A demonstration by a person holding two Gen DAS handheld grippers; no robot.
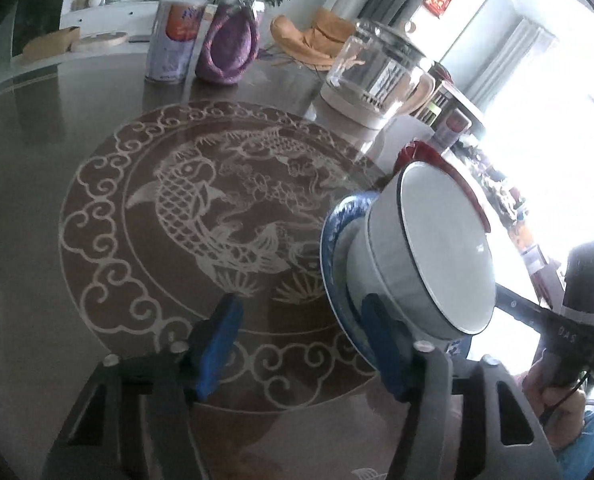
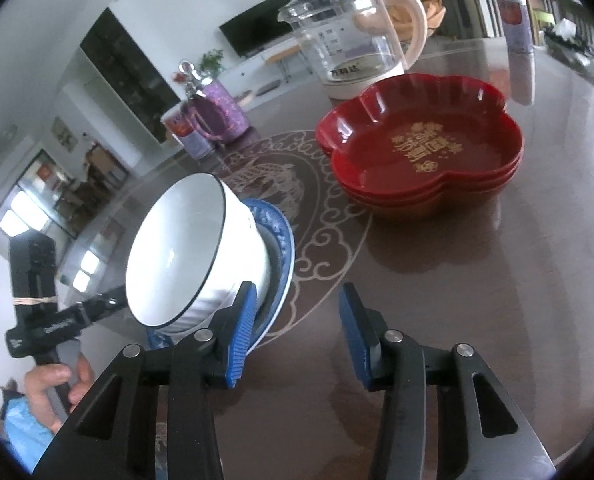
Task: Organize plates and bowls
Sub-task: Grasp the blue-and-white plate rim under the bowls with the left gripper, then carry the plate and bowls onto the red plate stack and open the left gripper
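A white bowl (image 1: 445,248) (image 2: 177,248) with a dark rim sits on a blue-and-white plate (image 1: 337,240) (image 2: 281,240). The pair is tipped steeply, with the bowl's mouth towards me. It hangs between my two grippers. The left gripper (image 1: 301,308) has its right finger against the plate's rim and the bowl's base, and the gap between its jaws holds nothing. The right gripper (image 2: 297,294) has its left finger against the same rim, and its jaws stand apart too. The plate's lower edge is hidden behind the fingers. A stack of three red flower-shaped dishes (image 2: 417,152) (image 1: 413,152) rests on the table beyond.
A glass kettle (image 2: 349,40) (image 1: 377,72) stands behind the red dishes. Further back are a purple bag (image 1: 229,48) (image 2: 217,112) and a tall can (image 1: 173,40). The round table (image 1: 97,120) carries a carp pattern. A hand (image 2: 57,384) grips the other handle.
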